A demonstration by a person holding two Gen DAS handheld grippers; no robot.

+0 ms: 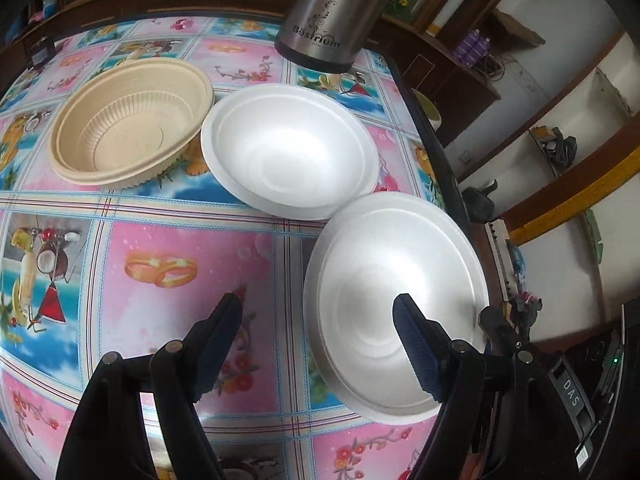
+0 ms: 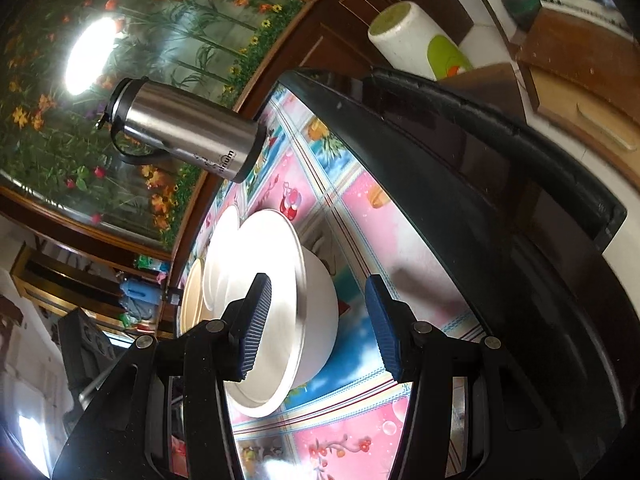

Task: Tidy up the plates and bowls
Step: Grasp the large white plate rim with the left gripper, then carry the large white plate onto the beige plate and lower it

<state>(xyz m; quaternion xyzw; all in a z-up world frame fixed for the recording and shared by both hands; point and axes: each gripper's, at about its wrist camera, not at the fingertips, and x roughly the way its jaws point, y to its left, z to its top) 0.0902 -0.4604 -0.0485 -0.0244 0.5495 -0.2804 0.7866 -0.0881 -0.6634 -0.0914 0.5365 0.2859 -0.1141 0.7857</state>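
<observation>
At the near right corner of the table [image 1: 168,240], close to its dark edge, sits the nearest white foam bowl [image 1: 396,300], the task's thing for now. The left gripper [image 1: 320,312] stands wide open with nothing in it: its right finger hangs over the bowl's hollow, its left finger over bare tablecloth, so the near rim lies between the jaws, ungripped. The right gripper [image 2: 318,312] is also open and holds nothing; one pad is over the bowl's inside, the other outside its wall (whether either pad touches the foam I cannot tell).

The likely trouble: foam is light and soft, so a hard pinch from either side could dent or crack the rim. A nudge before the jaws close could slide the bowl over the table edge. Both grippers closing on one bowl could tug it apart or tip it. Lifting carelessly might knock the second white foam bowl [image 1: 288,152], whose rim looks to touch or nearly touch the first.

The count: two white foam bowls, one beige ribbed plastic bowl [image 1: 132,124] beyond them, one steel flask [image 1: 324,20] at the far side. No flat plate shows.
</observation>
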